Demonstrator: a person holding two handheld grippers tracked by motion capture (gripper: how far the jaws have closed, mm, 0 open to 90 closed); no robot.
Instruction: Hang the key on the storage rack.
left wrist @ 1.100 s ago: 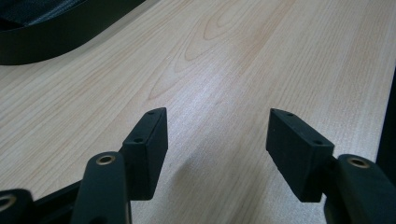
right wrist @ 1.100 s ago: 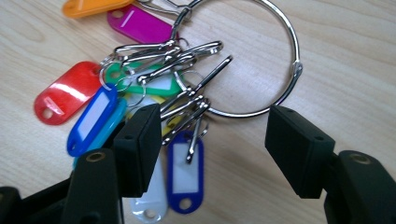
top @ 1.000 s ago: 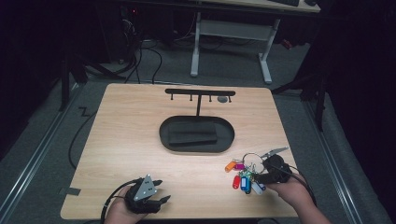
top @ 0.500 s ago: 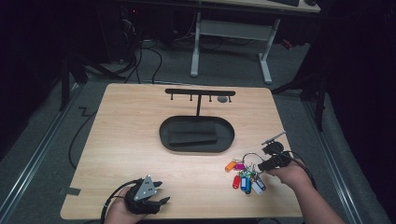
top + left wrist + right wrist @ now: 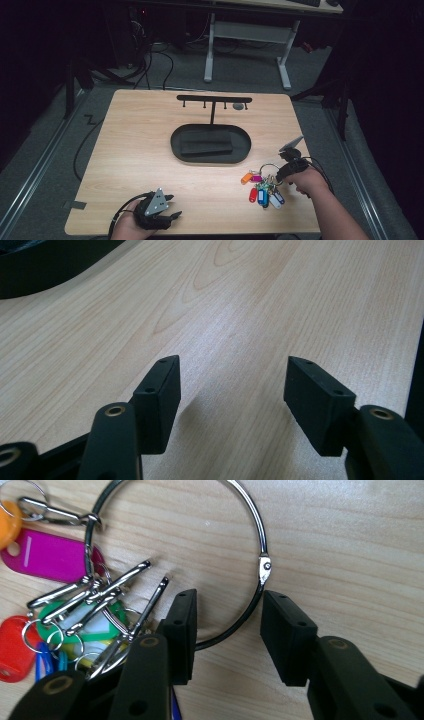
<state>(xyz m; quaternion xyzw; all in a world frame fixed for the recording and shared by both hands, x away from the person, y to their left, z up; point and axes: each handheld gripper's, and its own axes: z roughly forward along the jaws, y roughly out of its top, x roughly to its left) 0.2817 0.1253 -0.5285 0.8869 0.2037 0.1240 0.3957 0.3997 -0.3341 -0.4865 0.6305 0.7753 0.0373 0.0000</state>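
- Right gripper (image 5: 278, 176) has slid left across the lower right of the high view onto the key ring (image 5: 200, 565); jaws have just been closing, ring wire between them, pads not yet pressing.
- Left gripper (image 5: 230, 395) idles open over bare table (image 5: 140, 150), lower left.
- Right gripper view shows the ring's hinge clasp; high view shows the hook stand (image 5: 214, 100) and tray (image 5: 210, 144), the likely destination.

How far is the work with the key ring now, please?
Nothing looks done yet: the key ring lies flat on the table, away from the hook stand. In hand: the right hand-held gripper straddles its wire, jaws just closing, not pressing. Left: grip, lift, probably hang. The left hand-held gripper idles open.
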